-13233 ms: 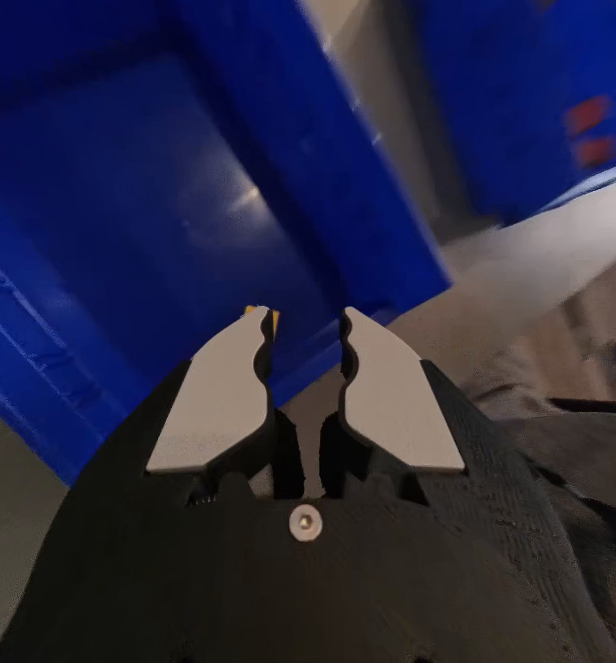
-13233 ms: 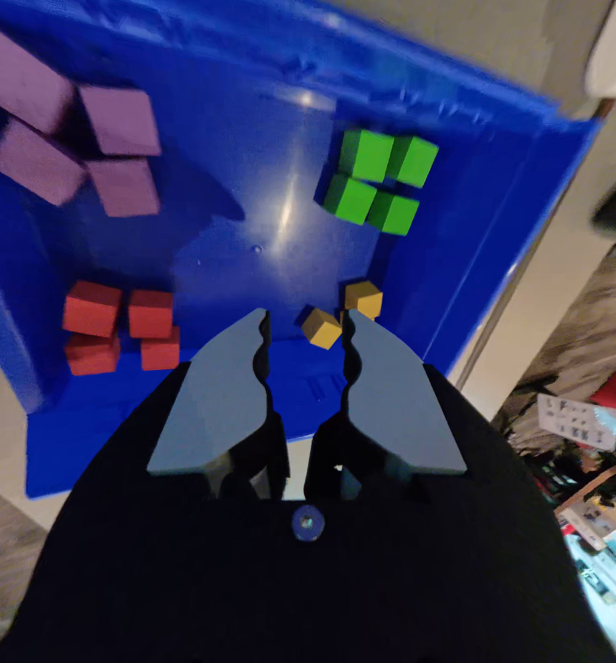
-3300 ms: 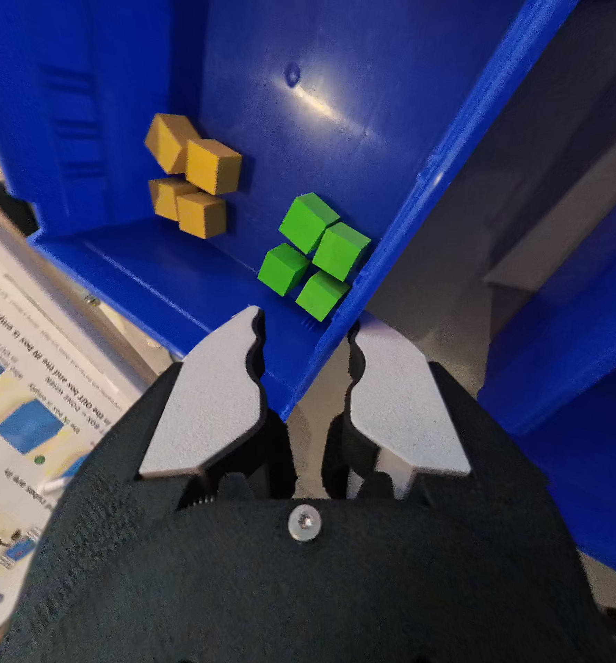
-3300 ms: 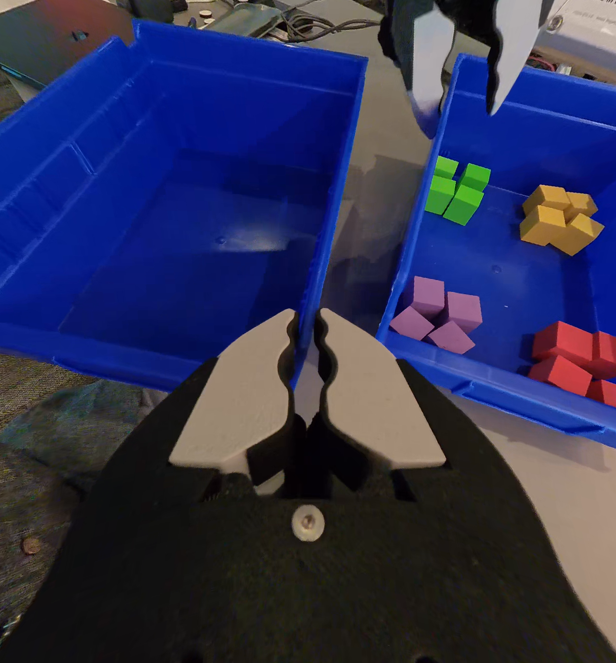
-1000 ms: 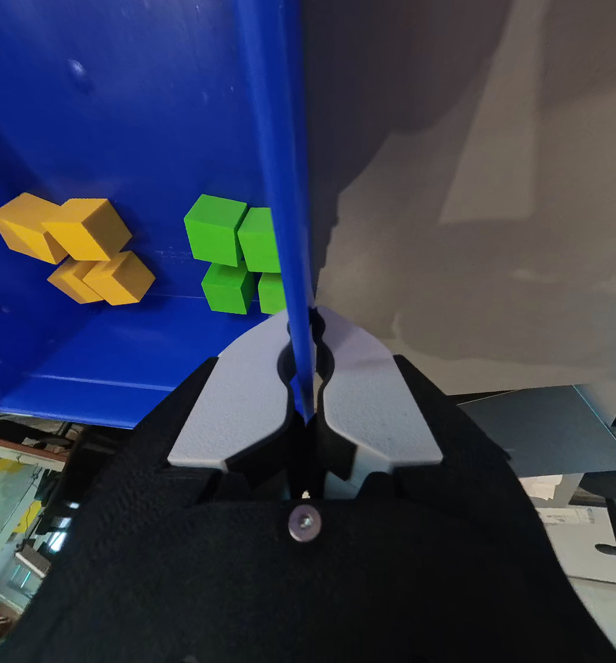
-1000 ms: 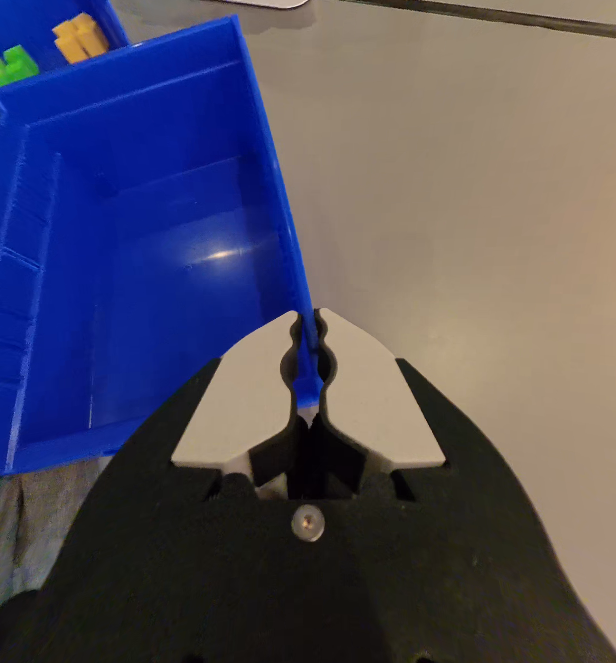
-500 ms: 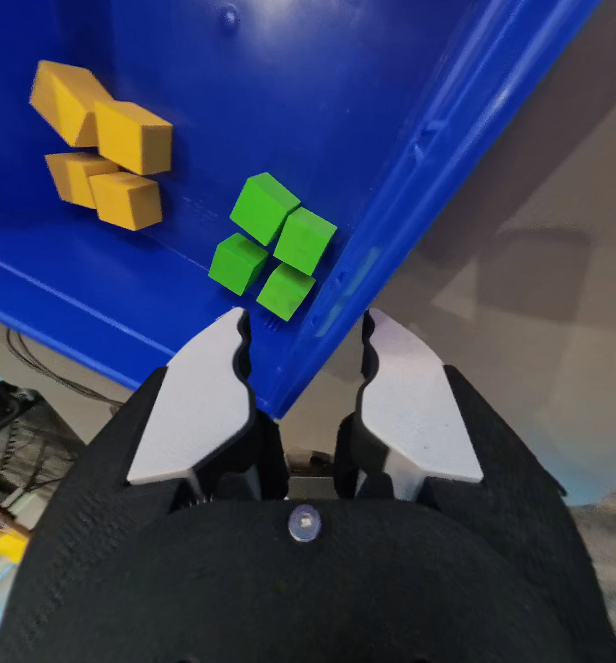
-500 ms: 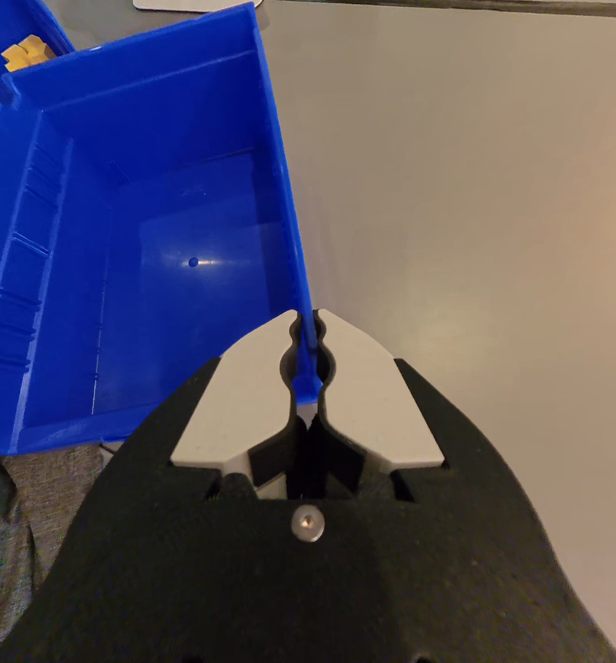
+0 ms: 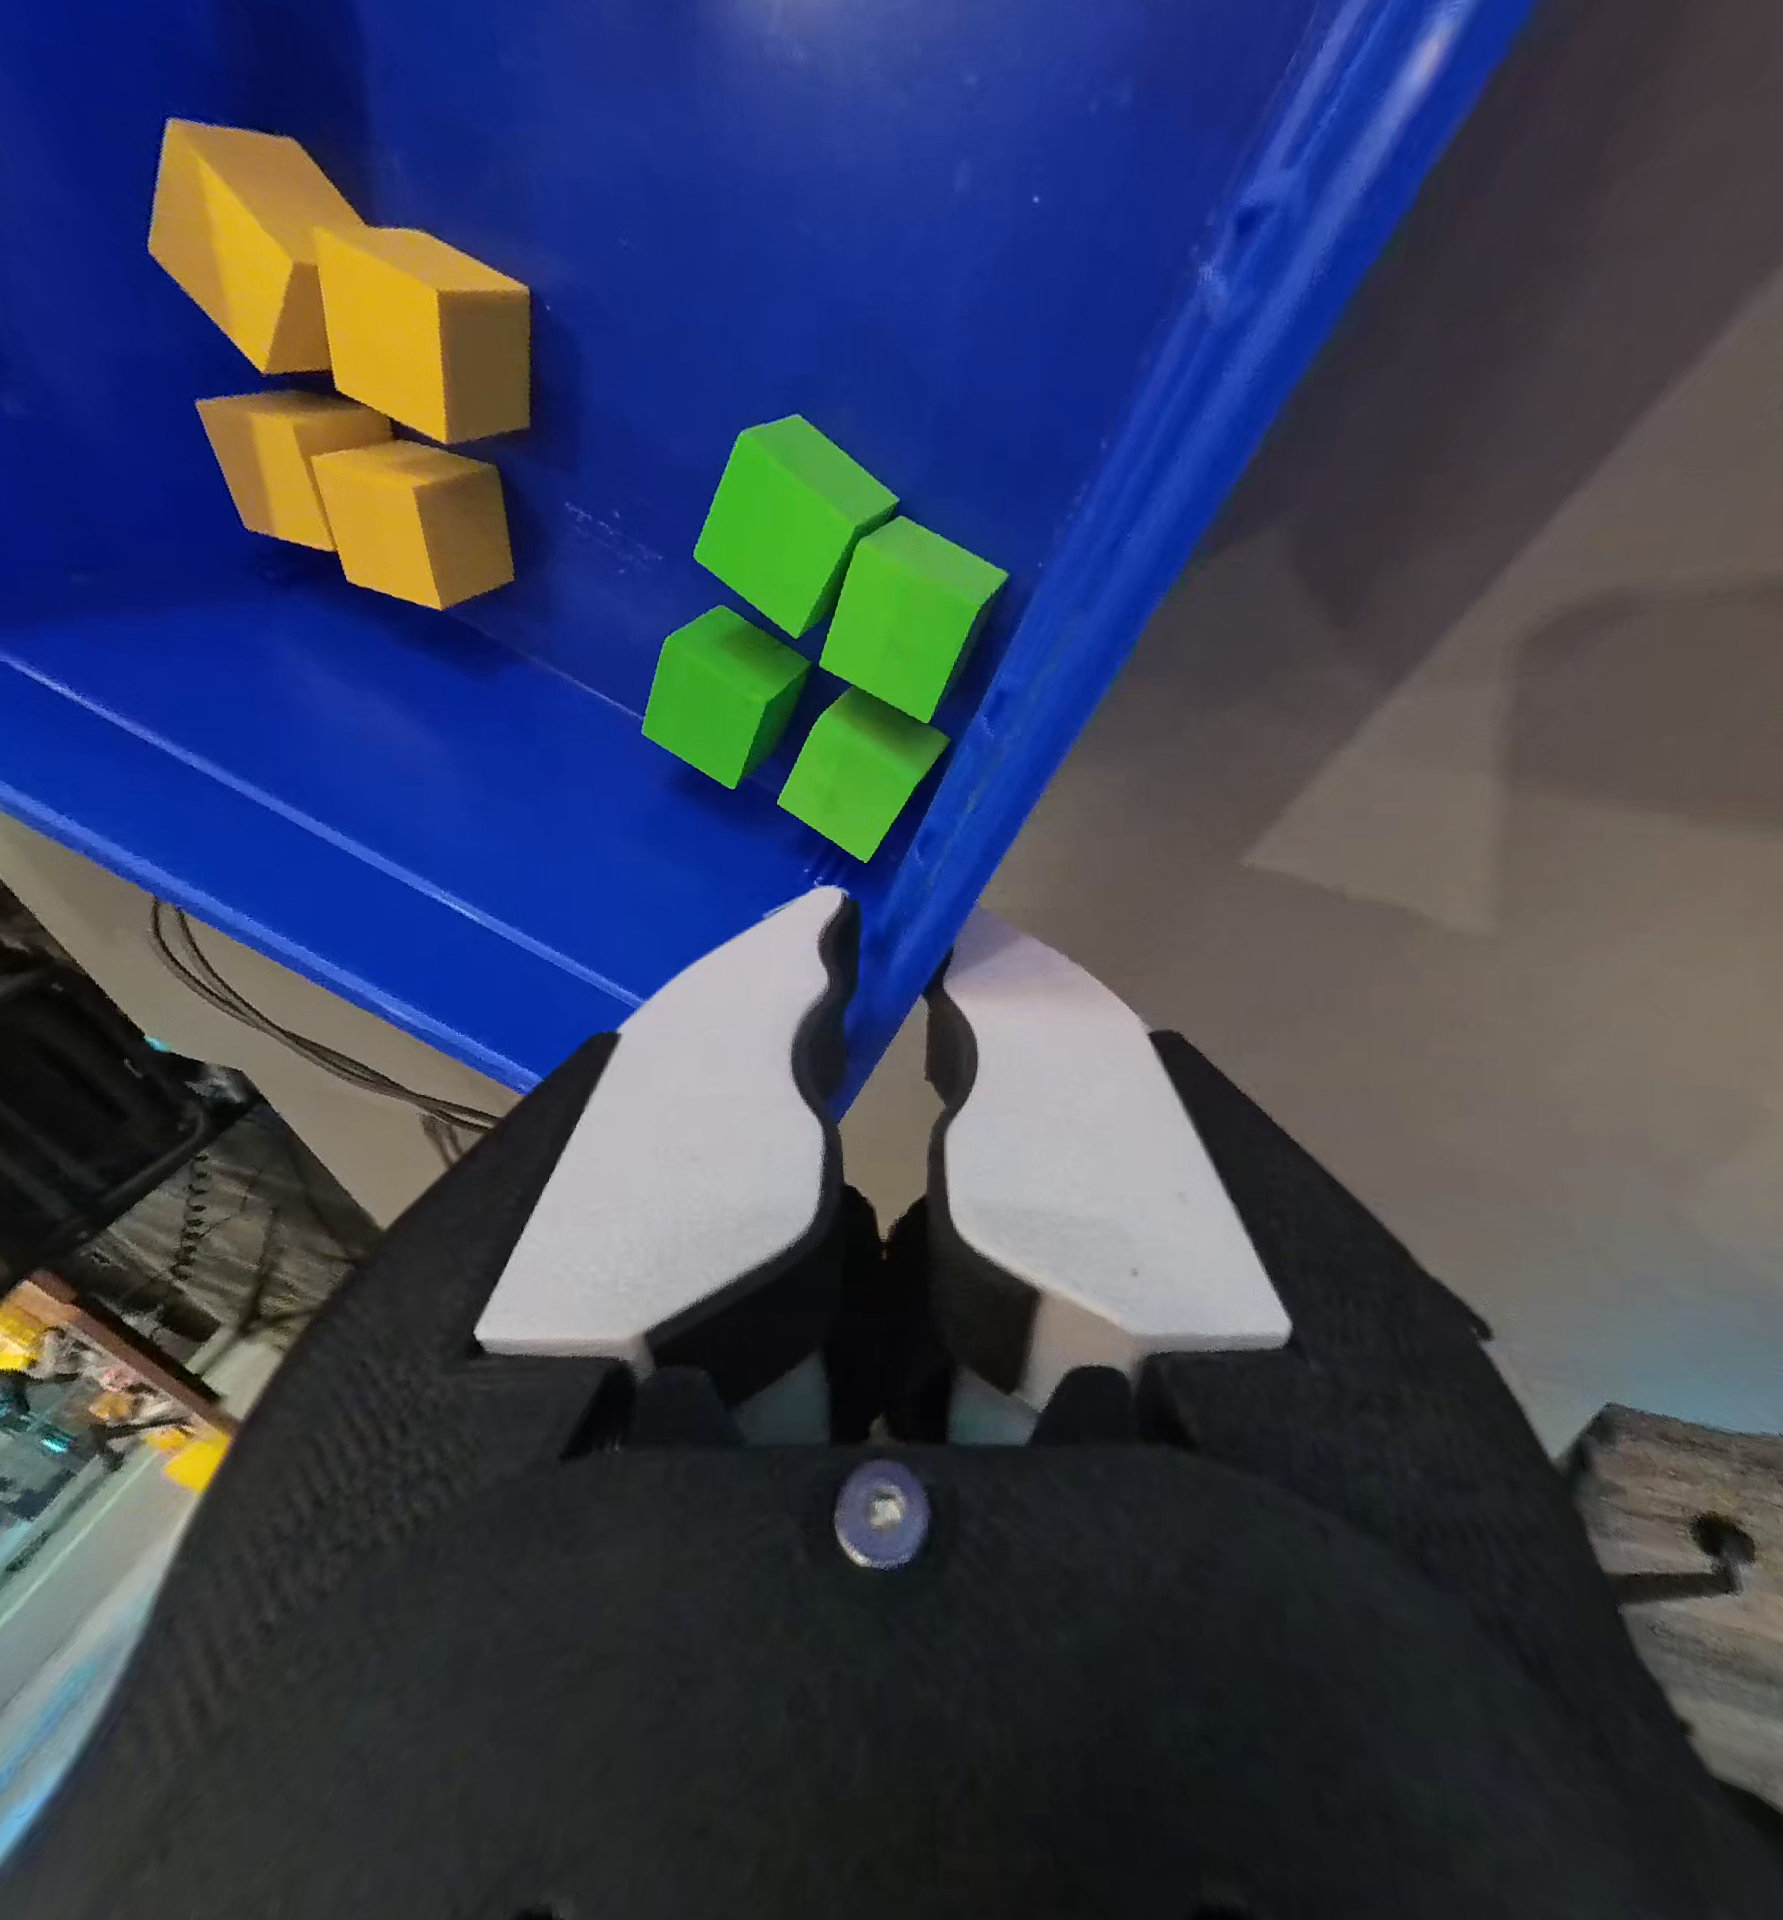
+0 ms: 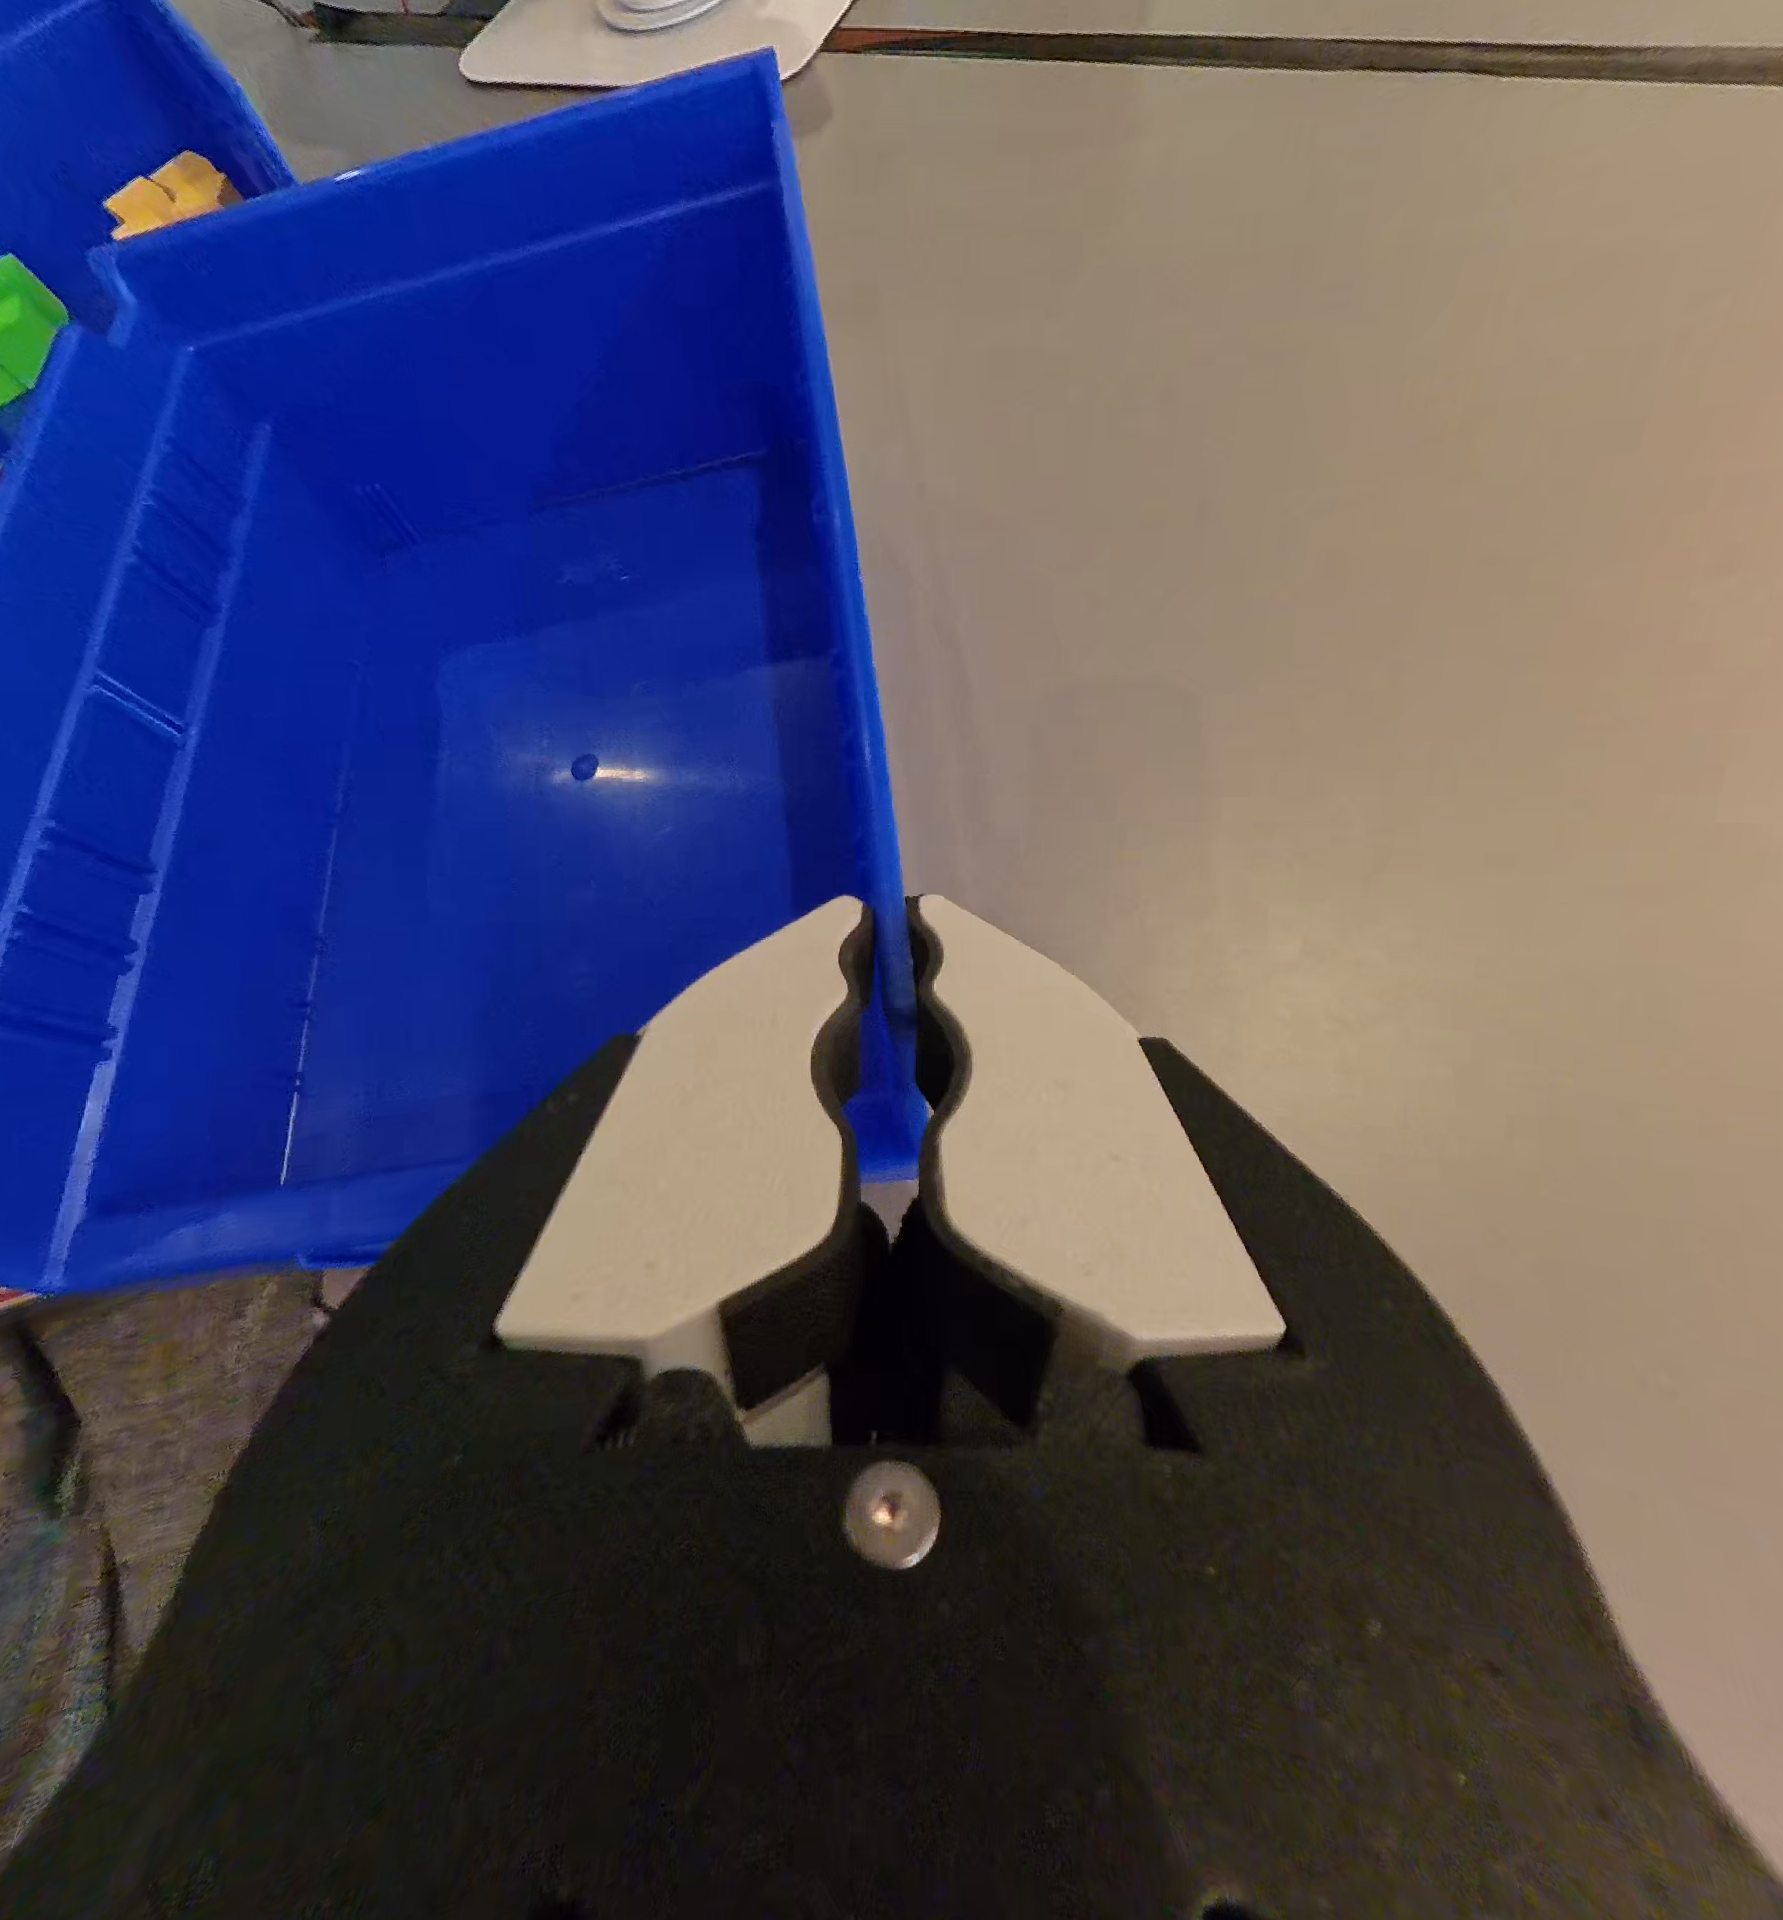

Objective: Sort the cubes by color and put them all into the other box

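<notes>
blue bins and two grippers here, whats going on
A person works a handheld gripper in each hand, each at a blue bin. The right gripper is shut on the side wall of an empty blue bin. The left gripper straddles the corner wall of a second bin, jaws nearly closed around it. That bin holds a cluster of four green cubes near the corner and four yellow cubes farther in. Both bins sit on a grey table.

Empty blue bin (image 10: pixel 451 727) on grey table, second blue bin (image 9: pixel 1178 416) holding blocks
</notes>
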`<state>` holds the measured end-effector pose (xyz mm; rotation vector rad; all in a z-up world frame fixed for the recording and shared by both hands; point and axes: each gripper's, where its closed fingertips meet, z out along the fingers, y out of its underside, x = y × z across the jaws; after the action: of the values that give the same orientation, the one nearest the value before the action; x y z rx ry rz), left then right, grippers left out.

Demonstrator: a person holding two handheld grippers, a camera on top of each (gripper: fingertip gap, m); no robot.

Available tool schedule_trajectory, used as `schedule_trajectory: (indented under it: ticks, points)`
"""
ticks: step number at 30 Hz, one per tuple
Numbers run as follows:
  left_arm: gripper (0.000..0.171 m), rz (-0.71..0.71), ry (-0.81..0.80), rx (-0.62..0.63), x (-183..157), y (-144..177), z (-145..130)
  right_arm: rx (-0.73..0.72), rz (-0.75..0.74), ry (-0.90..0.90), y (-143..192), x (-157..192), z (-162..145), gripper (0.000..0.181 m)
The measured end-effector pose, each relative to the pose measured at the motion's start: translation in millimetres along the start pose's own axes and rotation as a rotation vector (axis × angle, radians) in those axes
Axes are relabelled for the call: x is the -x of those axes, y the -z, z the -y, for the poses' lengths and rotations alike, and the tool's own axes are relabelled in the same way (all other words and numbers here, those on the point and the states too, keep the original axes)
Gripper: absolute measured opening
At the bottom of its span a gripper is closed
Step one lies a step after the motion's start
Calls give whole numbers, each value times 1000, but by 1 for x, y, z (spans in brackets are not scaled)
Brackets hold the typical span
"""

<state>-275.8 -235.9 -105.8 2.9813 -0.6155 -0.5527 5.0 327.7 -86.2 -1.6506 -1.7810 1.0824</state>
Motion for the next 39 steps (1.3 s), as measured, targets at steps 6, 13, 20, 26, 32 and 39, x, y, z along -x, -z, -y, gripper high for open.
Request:
schedule_trajectory:
  ticks: [6, 13, 20, 26, 32, 39]
  points:
    - [7, 18, -260, -22, -1, 0, -1, 1, 12, -29, 1, 5, -2, 4]
    - [7, -7, -346, -24, 5, -1, 1, 28, 0, -35, 3, 12, -5, 4]
    - [7, -24, -421, -33, 4, 0, 1, 43, 0, -27, 3, 17, -6, 4]
    - [6, -72, -584, -2, 3, 1, 0, 39, 7, -44, 1, 20, -6, 4]
    - [6, -97, -696, 17, 9, -2, -4, 45, 6, -52, 0, 26, -6, 4]
    - [6, -86, -761, 39, 17, -5, -15, 72, -5, -40, -1, 33, -8, 4]
